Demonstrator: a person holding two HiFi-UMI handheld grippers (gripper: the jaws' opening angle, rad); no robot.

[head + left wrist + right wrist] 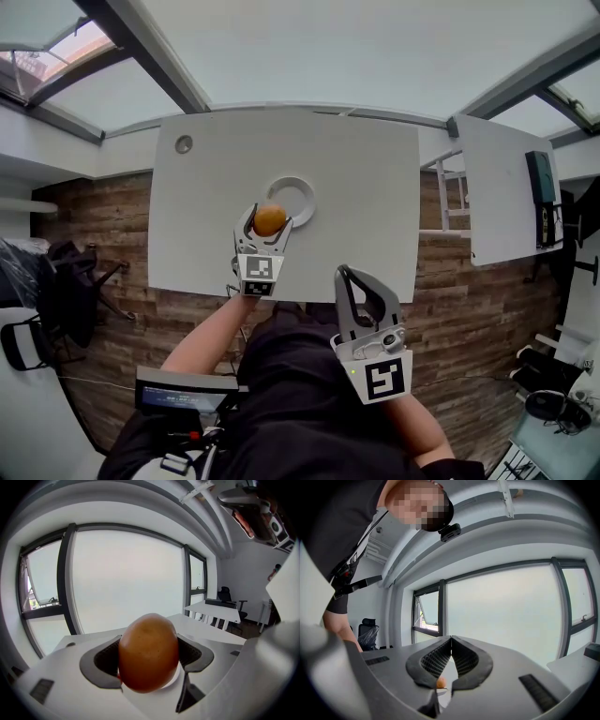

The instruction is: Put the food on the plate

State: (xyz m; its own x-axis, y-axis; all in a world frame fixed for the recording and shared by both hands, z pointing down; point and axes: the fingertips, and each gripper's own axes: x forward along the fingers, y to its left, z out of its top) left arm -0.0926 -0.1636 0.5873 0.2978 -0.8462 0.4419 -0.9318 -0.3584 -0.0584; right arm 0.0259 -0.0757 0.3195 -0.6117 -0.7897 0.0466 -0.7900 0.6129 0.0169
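A person's left gripper [269, 217] holds an orange-brown, egg-shaped piece of food [270, 221] between its jaws, which stand wide apart with a dark pad pressed against each side of it. In the left gripper view the food [148, 651] fills the gap of the left gripper [149, 659] and rises above the pads. The white plate [310, 197] lies just beyond the jaw tips and slightly to their right, on a white table [375, 169]. From the head view the food overlaps the plate's near rim; whether it touches the plate cannot be told.

The right gripper [343, 277] is held well back from the plate, at the table's near edge and close to the person's body. Its jaws are closed, the tips meeting. The right gripper view shows the right gripper [451, 641] with its ribbed pads touching at the front and a small opening behind them, through which a speck of the food [440, 682] shows in the distance. Large windows [511, 616] stand ahead of both pairs of jaws, and wooden flooring [94, 216] surrounds the table.
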